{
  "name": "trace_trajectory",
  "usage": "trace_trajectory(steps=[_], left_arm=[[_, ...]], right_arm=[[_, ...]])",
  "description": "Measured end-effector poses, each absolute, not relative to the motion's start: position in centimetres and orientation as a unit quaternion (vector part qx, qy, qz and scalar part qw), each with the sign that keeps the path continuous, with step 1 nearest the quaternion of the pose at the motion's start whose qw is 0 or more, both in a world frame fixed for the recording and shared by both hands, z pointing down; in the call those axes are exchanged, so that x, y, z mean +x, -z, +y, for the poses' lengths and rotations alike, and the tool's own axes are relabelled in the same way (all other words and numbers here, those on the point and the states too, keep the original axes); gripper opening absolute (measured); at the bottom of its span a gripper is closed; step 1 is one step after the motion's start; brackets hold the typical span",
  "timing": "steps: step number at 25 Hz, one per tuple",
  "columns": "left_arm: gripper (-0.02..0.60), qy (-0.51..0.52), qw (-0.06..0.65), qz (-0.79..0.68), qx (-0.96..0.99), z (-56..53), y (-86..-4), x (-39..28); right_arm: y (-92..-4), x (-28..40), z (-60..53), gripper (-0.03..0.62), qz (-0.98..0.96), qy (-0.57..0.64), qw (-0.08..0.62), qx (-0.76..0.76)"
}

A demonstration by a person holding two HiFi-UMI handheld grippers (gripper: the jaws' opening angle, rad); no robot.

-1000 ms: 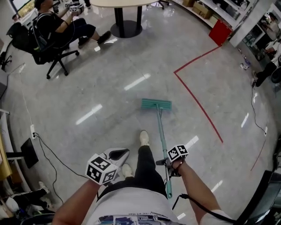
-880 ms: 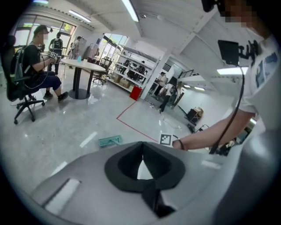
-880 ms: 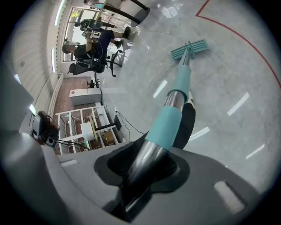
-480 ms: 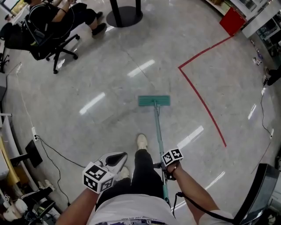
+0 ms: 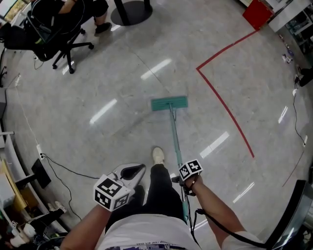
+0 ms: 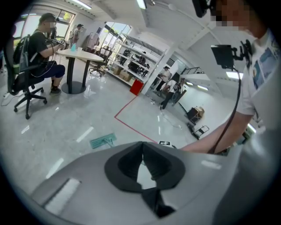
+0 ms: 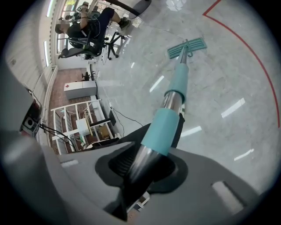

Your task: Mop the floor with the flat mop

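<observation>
The flat mop lies with its teal head (image 5: 169,103) flat on the grey floor ahead of me, and its thin handle (image 5: 175,141) runs back to my right side. My right gripper (image 5: 185,178) is shut on that handle near its upper end. In the right gripper view the metal and teal handle (image 7: 169,112) passes between the jaws of my right gripper (image 7: 140,165) down to the mop head (image 7: 186,47). My left gripper (image 5: 130,172) hovers by my left leg, shut and holding nothing. In the left gripper view its pads (image 6: 151,160) meet at the tips, and the mop head (image 6: 103,141) shows beyond.
A person sits in a black office chair (image 5: 54,34) at the far left, beside a round table base (image 5: 130,11). A red tape line (image 5: 226,105) bends across the floor at right, near a red box (image 5: 258,11). A black cable (image 5: 66,167) trails at left. My shoe (image 5: 157,155) stands behind the mop.
The mop head has slid a little away from me and leftward relative to the red line. Both grippers keep the same hold and place by my body.
</observation>
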State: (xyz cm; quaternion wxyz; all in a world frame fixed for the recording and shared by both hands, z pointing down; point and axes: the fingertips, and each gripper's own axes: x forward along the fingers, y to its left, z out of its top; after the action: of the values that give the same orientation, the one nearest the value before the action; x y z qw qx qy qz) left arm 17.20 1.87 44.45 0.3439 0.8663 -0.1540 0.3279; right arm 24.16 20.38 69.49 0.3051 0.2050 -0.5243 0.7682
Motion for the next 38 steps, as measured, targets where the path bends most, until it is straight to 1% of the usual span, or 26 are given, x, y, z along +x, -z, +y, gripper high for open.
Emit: trace_trajectory(steps=[7, 14, 27, 34, 38], left_arm=[[0.005, -0.333, 0.346, -0.159, 0.863, 2.9, -45.0, 12.1], [0.005, -0.330, 0.360, -0.175, 0.855, 3.8, -45.3, 9.8], [0.005, -0.322, 0.383, -0.228, 0.835, 3.1, -46.0, 7.8], [0.005, -0.323, 0.388, -0.244, 0.828, 4.4, -46.6, 6.1], [0.005, -0.317, 0.387, -0.245, 0.831, 5.5, -47.3, 5.4]], right_arm=[[-71.4, 21.6, 18.5, 0.100, -0.529, -0.745, 0.343, 0.217], [-73.2, 23.2, 13.0, 0.100, -0.540, -0.723, 0.366, 0.226], [-74.5, 23.5, -3.4, 0.100, -0.556, -0.733, 0.307, 0.244], [-74.9, 23.6, -8.3, 0.101, -0.559, -0.733, 0.289, 0.259], [-74.5, 23.6, -7.6, 0.101, -0.569, -0.721, 0.293, 0.266]])
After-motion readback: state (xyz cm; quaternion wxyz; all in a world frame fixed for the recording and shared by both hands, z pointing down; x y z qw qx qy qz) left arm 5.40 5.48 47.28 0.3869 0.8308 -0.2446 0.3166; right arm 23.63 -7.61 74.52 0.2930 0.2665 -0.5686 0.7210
